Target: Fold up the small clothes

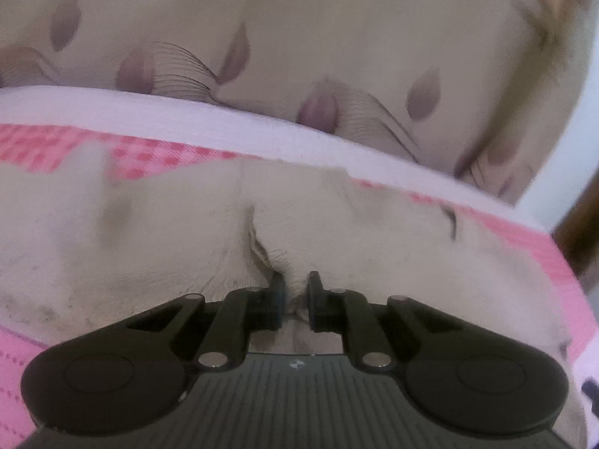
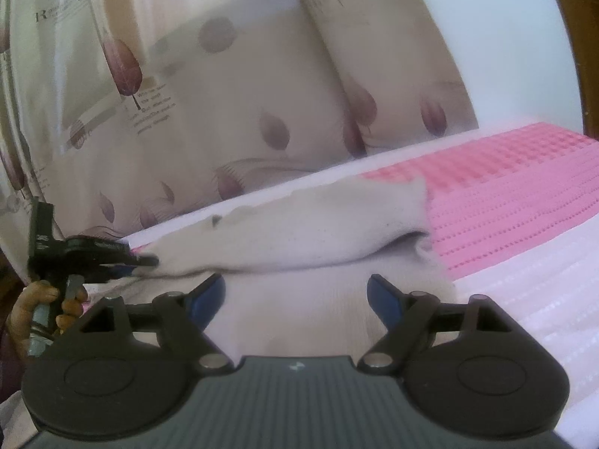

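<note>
A cream garment (image 1: 187, 224) lies on a pink checked blanket (image 1: 157, 153). My left gripper (image 1: 295, 295) is shut on a puckered bunch of this cloth at its near edge. In the right wrist view the garment (image 2: 318, 224) shows a fold, its upper layer lifted over the lower one. The left gripper (image 2: 148, 261) pinches its left end there, with a person's hand (image 2: 37, 299) on the handle. My right gripper (image 2: 297, 299) hovers open over the lower layer. Its blue pads (image 2: 209, 295) stand wide apart with nothing pressed between them.
The pink blanket (image 2: 505, 194) has a white border and covers a bed. Pillows with a purple leaf print (image 2: 243, 112) stand along the far side behind the garment. A dark wooden frame (image 2: 584, 56) and a white wall show at the right.
</note>
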`<state>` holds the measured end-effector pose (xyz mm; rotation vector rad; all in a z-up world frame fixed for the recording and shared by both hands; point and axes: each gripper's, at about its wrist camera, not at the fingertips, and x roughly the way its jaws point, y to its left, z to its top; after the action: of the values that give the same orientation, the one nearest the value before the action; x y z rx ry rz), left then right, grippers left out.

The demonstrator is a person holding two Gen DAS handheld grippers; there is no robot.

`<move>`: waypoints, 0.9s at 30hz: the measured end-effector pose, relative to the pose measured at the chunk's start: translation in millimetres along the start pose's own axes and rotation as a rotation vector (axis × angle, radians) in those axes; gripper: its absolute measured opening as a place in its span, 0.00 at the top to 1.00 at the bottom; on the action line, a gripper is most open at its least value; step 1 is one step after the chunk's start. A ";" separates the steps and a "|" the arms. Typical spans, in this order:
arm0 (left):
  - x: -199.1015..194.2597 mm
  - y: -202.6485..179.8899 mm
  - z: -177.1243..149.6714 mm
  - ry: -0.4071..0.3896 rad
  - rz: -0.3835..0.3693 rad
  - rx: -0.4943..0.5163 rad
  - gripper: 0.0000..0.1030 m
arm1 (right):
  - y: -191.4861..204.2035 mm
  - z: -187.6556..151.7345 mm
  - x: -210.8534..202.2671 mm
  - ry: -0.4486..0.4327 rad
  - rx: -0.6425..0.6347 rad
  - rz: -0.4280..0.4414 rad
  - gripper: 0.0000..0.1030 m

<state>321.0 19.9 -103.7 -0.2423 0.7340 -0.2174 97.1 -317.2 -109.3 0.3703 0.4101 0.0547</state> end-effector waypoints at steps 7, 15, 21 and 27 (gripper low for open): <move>-48.4 19.9 -0.2 -0.119 0.100 -0.094 0.85 | -26.1 1.8 -1.5 -0.017 0.175 -0.006 0.11; -37.4 18.5 -27.6 -0.092 0.116 0.002 0.84 | -34.1 1.4 -1.3 -0.028 0.227 -0.018 0.11; -42.5 4.4 -36.5 -0.127 0.097 0.086 0.32 | -8.4 12.0 8.8 0.026 0.065 0.026 0.11; -46.1 4.4 -36.9 -0.156 0.123 0.070 0.13 | -11.1 36.2 63.2 0.147 0.043 -0.002 0.12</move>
<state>263.0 31.7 -102.2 -0.1450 0.5835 -0.1061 169.3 -331.9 -106.4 0.4099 0.5581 0.0711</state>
